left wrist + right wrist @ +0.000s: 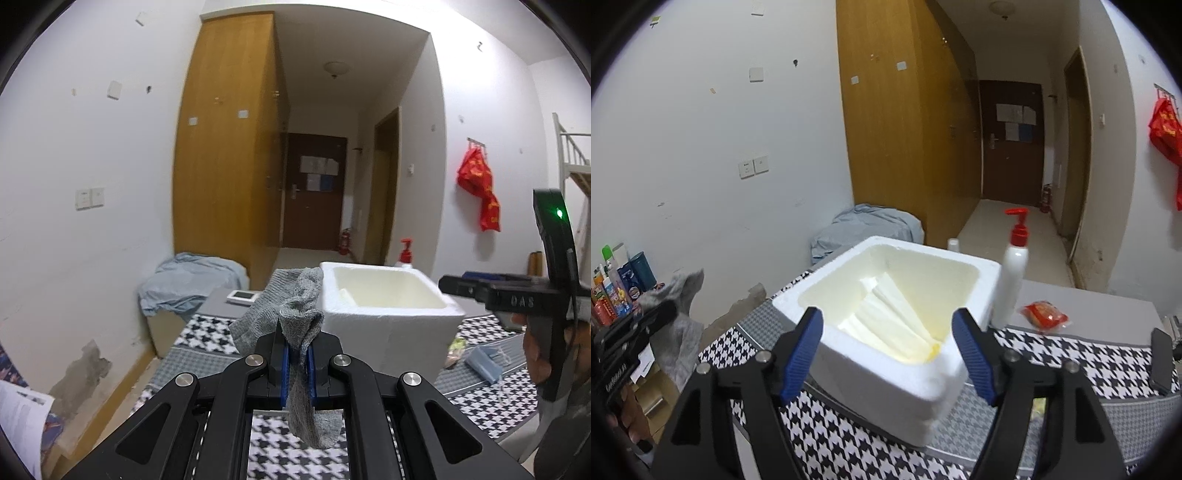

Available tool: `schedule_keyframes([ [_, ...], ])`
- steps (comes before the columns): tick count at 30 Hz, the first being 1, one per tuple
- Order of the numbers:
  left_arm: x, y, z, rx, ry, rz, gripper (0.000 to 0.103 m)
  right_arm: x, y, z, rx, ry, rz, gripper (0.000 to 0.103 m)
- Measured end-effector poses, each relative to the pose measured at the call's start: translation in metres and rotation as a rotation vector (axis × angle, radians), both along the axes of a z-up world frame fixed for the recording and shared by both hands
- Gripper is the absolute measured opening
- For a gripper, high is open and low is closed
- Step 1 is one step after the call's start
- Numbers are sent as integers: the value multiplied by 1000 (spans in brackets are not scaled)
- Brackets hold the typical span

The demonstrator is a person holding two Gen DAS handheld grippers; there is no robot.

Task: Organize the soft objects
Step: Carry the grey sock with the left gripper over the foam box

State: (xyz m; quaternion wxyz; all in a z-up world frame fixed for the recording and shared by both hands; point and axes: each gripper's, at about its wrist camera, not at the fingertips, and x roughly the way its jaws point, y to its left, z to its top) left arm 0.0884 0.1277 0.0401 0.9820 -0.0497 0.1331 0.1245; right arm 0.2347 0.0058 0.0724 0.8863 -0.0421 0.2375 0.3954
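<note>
A grey knitted sock is bunched upward between the blue pads of my left gripper, which is shut on it; its tail hangs below the jaws. The same sock shows at the left edge of the right wrist view. A white foam box stands on the houndstooth cloth, with white folded pieces lying inside. My right gripper hovers over the box's near corner, its jaws wide apart and open, with nothing pressed between the pads.
A white pump bottle with a red top stands behind the box, with a red packet beside it. A dark phone lies at the right. A blue bundle rests right of the box. A hand holds the right tool.
</note>
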Motion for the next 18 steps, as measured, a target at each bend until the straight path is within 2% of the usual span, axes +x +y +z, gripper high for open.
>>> schedule_keyframes([
  [1,4,-3,2,1,0,-19,7,-2,-4,-1,3,1,-6,81],
  [2,7,-5,3,1,0,-29,7,-3,-9,-2,7,2,-12,89],
  [5,18,-13,9,2,2,-75,7,-12,-24,-3,20,-24,-44,98],
  [8,26,-18,15,10,0,-112,7,-19,-36,-5,20,-48,-68,99],
  [18,67,-36,30,28,13,-207,7,-29,-70,-32,2,-17,-123,99],
])
